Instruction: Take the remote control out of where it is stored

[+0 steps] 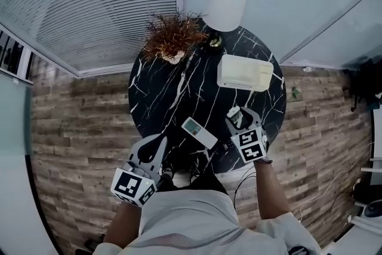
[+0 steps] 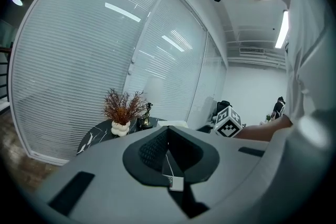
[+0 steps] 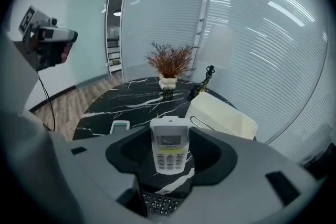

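My right tool [image 3: 169, 134] clamps a slim white plastic remote control [image 3: 169, 153] by its long edges, jaws wide, over the glossy black veined bench [image 3: 131, 105] near five o'clock. My left tool [image 2: 169, 147] is closed and empty.

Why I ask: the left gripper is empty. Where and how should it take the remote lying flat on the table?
Probably mid-length, jaws across the narrow width, coming straight down: the flat remote lies long and slim on the table, with both long edges exposed.
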Demonstrator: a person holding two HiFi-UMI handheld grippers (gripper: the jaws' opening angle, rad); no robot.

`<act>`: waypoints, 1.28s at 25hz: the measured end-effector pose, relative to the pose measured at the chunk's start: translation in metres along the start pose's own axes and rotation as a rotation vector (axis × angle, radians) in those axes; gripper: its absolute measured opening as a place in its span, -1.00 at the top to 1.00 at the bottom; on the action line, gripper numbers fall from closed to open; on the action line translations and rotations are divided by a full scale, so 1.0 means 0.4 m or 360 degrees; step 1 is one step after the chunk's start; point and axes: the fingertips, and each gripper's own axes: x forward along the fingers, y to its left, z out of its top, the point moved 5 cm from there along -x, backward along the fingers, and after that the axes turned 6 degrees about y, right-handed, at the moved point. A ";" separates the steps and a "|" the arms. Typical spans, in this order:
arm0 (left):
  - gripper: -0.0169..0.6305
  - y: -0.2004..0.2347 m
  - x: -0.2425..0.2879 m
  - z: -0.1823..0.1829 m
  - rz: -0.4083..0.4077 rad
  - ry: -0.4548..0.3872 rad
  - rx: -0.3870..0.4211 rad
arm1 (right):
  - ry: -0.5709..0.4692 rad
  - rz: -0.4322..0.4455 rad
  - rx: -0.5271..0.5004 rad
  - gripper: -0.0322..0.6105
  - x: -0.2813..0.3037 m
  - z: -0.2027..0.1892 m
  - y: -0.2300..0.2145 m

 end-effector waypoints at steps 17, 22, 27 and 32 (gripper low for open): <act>0.92 0.046 -0.032 -0.029 0.0019 0.0026 -0.0050 | 0.0300 0.0194 -0.0173 0.17 0.203 -0.017 0.114; 0.92 0.047 -0.027 -0.024 0.0013 0.0029 -0.0032 | 0.0430 0.0209 -0.0336 0.18 0.257 -0.031 0.143; 0.92 0.050 -0.034 -0.030 0.0032 0.0034 -0.0040 | 0.0527 0.0254 -0.0403 0.19 0.296 -0.051 0.161; 0.92 0.047 -0.042 -0.035 0.0025 0.0040 -0.0033 | 0.0601 0.0276 -0.0420 0.19 0.319 -0.083 0.167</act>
